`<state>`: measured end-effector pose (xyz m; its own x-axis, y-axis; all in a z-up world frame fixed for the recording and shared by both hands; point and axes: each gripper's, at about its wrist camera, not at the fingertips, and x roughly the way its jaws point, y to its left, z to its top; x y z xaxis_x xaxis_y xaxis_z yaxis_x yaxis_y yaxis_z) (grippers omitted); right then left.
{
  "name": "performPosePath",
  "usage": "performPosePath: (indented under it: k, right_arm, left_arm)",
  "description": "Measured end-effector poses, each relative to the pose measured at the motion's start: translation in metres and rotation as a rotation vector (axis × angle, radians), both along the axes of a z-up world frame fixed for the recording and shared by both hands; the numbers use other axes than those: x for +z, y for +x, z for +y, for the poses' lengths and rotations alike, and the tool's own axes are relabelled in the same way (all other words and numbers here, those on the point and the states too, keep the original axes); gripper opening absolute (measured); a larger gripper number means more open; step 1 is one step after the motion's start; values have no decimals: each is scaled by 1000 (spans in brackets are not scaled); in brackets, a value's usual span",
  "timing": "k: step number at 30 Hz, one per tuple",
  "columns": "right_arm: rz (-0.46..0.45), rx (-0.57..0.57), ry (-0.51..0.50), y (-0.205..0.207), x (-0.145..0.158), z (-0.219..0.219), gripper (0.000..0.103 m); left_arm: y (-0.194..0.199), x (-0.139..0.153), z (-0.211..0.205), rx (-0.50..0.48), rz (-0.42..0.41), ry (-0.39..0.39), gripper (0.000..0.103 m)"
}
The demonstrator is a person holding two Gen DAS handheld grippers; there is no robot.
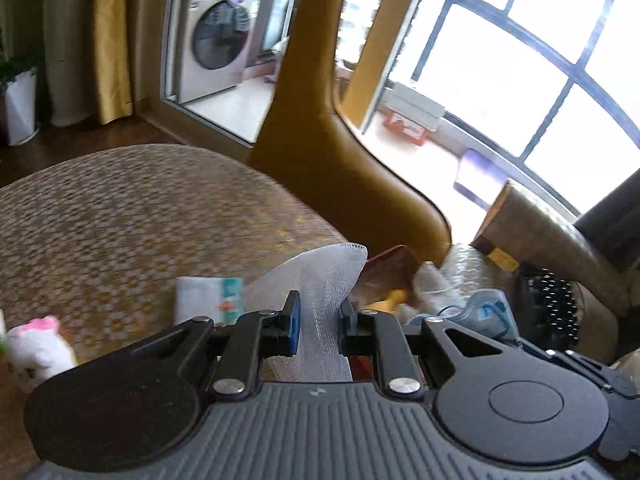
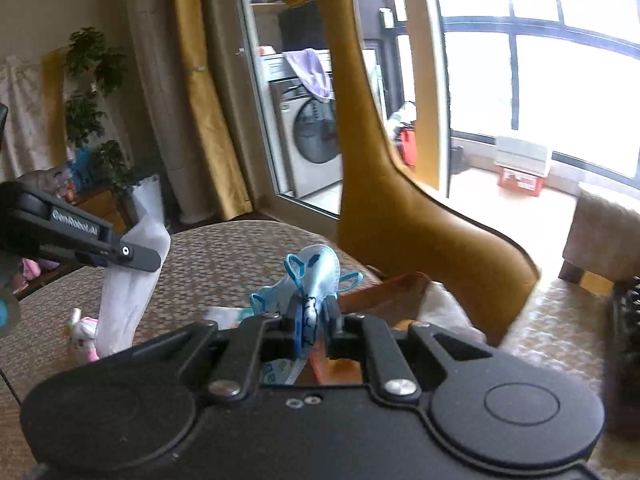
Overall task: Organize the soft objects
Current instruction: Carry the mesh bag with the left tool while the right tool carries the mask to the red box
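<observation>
The white mesh cloth [image 1: 320,300] stood clamped between the two fingers of the left hand-held gripper [image 1: 318,326], rising from the lower centre of the left wrist view with its scalloped top edge above the fingertips; in the right wrist view the same cloth [image 2: 128,288] hung down from that hand-held gripper [image 2: 132,256] at the left of the frame, over the patterned desk [image 1: 120,216]. The right hand-held gripper [image 2: 314,316] was closed on a light blue face mask [image 2: 316,272], whose blue ear loops stuck out to both sides just above the fingertips in the lower centre of the frame. On the desk, a small white plush toy with a pink bow [image 1: 36,344] lay at the lower left of the left wrist view, and a small printed packet [image 1: 208,298] lay just left of the cloth. A reddish-brown object [image 1: 390,276] sat right of the cloth, though what it was could not be told. A tall mustard-coloured giraffe figure [image 2: 380,184] stood behind the desk, in the middle of both views. A black bristled brush [image 1: 556,304] lay at the right edge of the left wrist view. A washing machine [image 2: 308,140] with a purple cloth [image 2: 312,72] draped over it stood beyond a glass door in the background.
</observation>
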<state>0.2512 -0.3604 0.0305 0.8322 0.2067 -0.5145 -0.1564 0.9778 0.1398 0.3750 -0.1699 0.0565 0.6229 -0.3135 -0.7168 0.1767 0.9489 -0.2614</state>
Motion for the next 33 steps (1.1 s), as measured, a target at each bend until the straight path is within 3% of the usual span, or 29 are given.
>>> performPosePath:
  k: [6,19,29,33]
  right_arm:
    - [16,-48,-3,5,-15,-28,9]
    - [42,-92,-1,21,-50,-67,10]
    - [73,-73,4,40,-74,-66,10]
    - [89,-68,19,44,-80,-65,10]
  left_arm:
    - [17,-5,-44,-54,-32,-10,17]
    - [57,-32,-92,-98,-156,-160,17]
    - [73,-108,-101,-126,-54,-74,17]
    - [74,-131,-108,-193,2,-27,17]
